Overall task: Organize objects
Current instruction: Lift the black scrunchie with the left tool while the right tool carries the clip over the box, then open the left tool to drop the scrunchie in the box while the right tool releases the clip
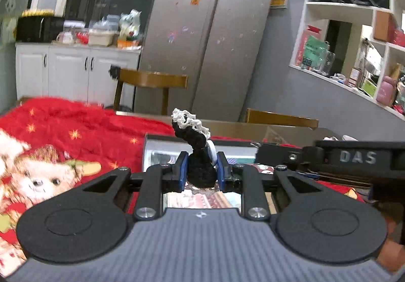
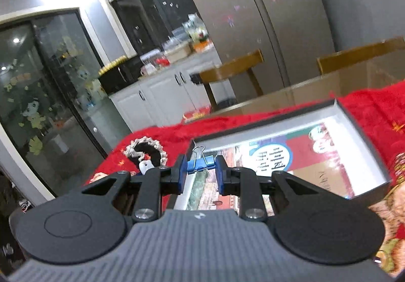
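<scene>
My left gripper (image 1: pixel 202 168) is shut on a black crocheted piece with a white lace rim (image 1: pixel 195 140) and holds it up above a shallow grey-rimmed box (image 1: pixel 149 155). In the right wrist view the same crocheted piece (image 2: pixel 146 153) shows at the left of the box (image 2: pixel 359 135), with a white tag hanging on it. My right gripper (image 2: pixel 201 168) is shut on a blue binder clip (image 2: pixel 200 164) over the box's near left corner. The box holds printed cards or booklets.
A red plush blanket with a bear print (image 1: pixel 63 145) covers the table. Two wooden chairs (image 1: pixel 152 84) stand behind it. A steel fridge (image 1: pixel 207 36), white cabinets (image 1: pixel 76 66) and wall shelves (image 1: pixel 354 36) lie beyond. The right gripper's body (image 1: pixel 354 158) reaches in at the right.
</scene>
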Available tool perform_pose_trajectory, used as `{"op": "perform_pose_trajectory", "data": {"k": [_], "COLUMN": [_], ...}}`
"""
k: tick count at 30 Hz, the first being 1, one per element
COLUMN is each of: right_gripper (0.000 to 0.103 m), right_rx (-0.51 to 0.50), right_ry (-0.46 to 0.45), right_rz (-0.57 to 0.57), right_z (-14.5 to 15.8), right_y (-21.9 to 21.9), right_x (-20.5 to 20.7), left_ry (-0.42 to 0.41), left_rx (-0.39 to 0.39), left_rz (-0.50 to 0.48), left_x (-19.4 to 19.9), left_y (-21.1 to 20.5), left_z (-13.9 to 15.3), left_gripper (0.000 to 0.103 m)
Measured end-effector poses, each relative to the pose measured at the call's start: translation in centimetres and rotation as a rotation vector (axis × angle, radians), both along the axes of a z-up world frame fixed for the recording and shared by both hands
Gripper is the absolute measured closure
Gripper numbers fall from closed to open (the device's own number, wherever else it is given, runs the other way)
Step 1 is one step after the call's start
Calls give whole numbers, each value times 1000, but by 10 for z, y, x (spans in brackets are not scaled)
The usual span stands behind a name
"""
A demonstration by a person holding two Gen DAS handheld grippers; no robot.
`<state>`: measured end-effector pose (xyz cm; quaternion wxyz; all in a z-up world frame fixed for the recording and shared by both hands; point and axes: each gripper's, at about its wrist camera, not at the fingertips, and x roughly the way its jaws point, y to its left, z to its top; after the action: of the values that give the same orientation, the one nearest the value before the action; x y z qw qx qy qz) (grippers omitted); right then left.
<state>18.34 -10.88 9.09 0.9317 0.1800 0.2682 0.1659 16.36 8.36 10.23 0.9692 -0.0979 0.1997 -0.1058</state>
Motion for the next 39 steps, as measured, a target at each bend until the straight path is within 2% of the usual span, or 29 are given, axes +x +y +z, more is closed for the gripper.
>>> {"op": "perform_pose_trajectory", "data": {"k": [2,8,10,15,17,21,26,32,39], "right_gripper": [76,76,76,76,76,76,76,76,76], "right_rx": [-1,11,-26,-26,-38,-42,-37,-42,-40], "right_ry": [33,109,143,182,197,225,248,247,256], "right_rz": [-15,-22,-27,-17,-2,-2,7,23,28], "right_z": [-12,-41,-44,-51,-53,-59,-66,-66,-66], "right_y": [7,18,18,12,14,15,17,19,19], "right_x": [15,39,42,47,47,52,55,55,54], "left_ry": [40,78,85,97,78,82,102,86,97], "left_rx": [24,1,10,40,72,58,78,114,112], "left_rz": [3,-25,-28,-51,-45,-45,-31,17,0], "left_x": [11,26,28,34,34,34,37,40,45], "left_y": [0,8,6,-2,-6,-6,-7,-5,-3], "left_z": [-10,-35,-43,-62,-66,-73,-82,-84,-86], "left_gripper": [76,76,76,76,76,76,76,75,75]}}
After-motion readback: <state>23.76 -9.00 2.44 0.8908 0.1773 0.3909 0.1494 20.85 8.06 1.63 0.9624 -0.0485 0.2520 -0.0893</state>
